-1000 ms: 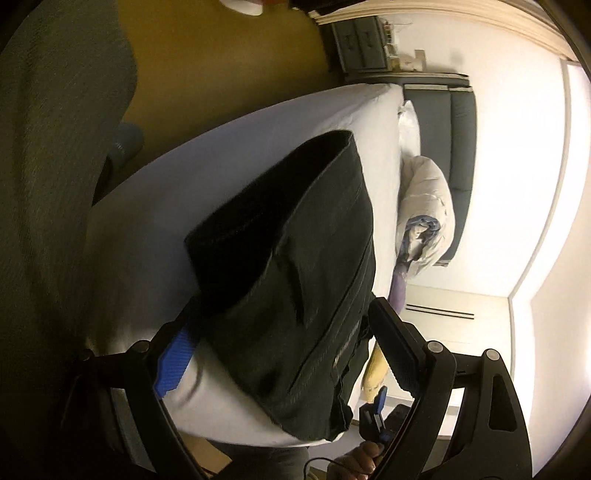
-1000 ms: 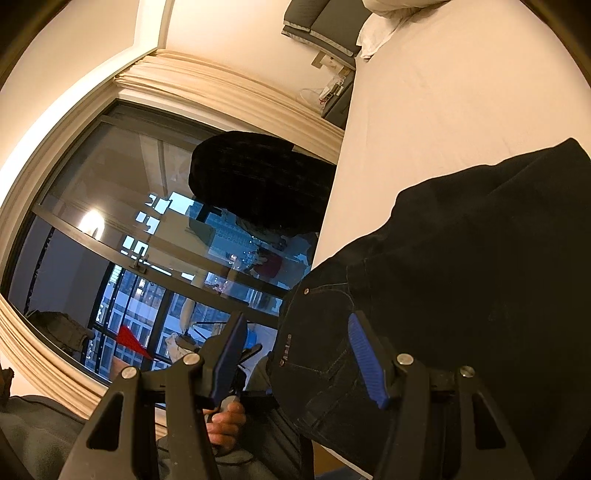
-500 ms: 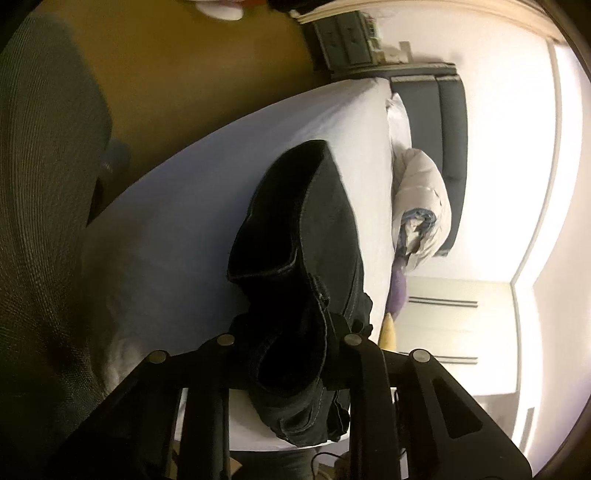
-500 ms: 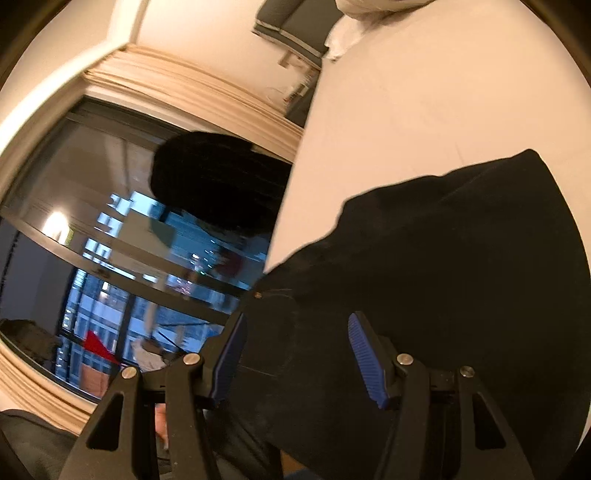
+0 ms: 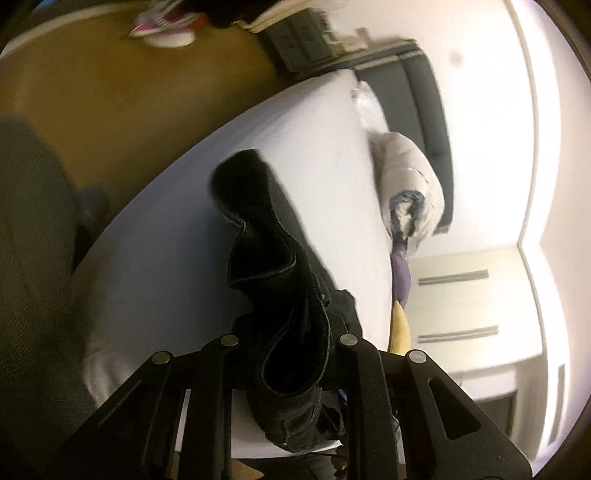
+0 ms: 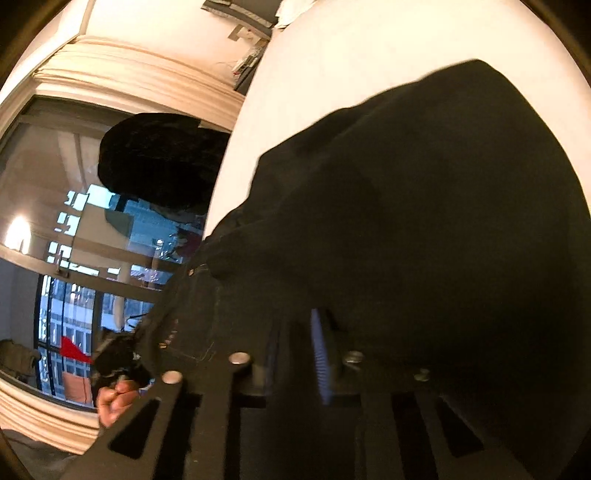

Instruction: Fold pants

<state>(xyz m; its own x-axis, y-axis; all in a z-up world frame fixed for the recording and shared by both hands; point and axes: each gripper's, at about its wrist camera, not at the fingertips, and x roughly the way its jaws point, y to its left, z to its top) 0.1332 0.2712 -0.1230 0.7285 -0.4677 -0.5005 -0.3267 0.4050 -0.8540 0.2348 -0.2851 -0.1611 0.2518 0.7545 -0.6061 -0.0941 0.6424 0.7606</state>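
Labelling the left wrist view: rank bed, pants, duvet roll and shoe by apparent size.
1. bed
2. pants, near the camera, so inflated
3. duvet roll
4. shoe, far and blurred

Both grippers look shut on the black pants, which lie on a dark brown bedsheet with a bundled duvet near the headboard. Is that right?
Not quite: the sheet is white, not dark brown, as the left wrist view shows; the brown surface is the floor beside the bed. The rest holds: the left gripper and right gripper are shut on the black pants, and the bundled duvet lies near the headboard.
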